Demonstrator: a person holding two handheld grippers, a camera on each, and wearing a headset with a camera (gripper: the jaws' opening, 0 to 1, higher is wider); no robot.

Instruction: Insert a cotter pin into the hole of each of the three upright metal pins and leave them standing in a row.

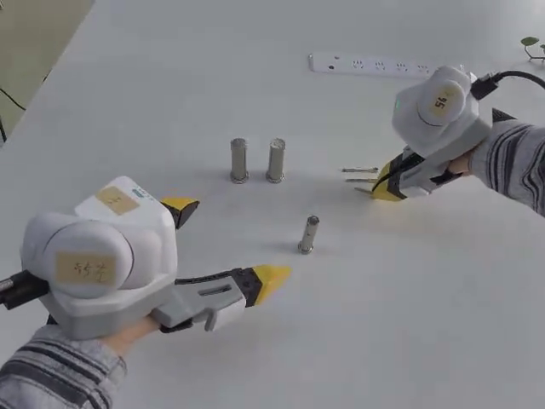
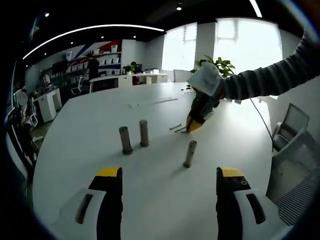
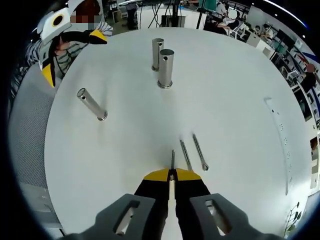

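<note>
Three upright metal pins stand on the white table: two side by side and a thinner one nearer me. In the left gripper view they are the pair and the single pin. My left gripper is open and empty, short of the single pin. My right gripper rests tips-down on the table, shut on a cotter pin. Two more cotter pins lie beside it, also seen as thin rods.
A white power strip lies along the far side of the table. A plant sits at the far right corner. An office with desks and chairs surrounds the table.
</note>
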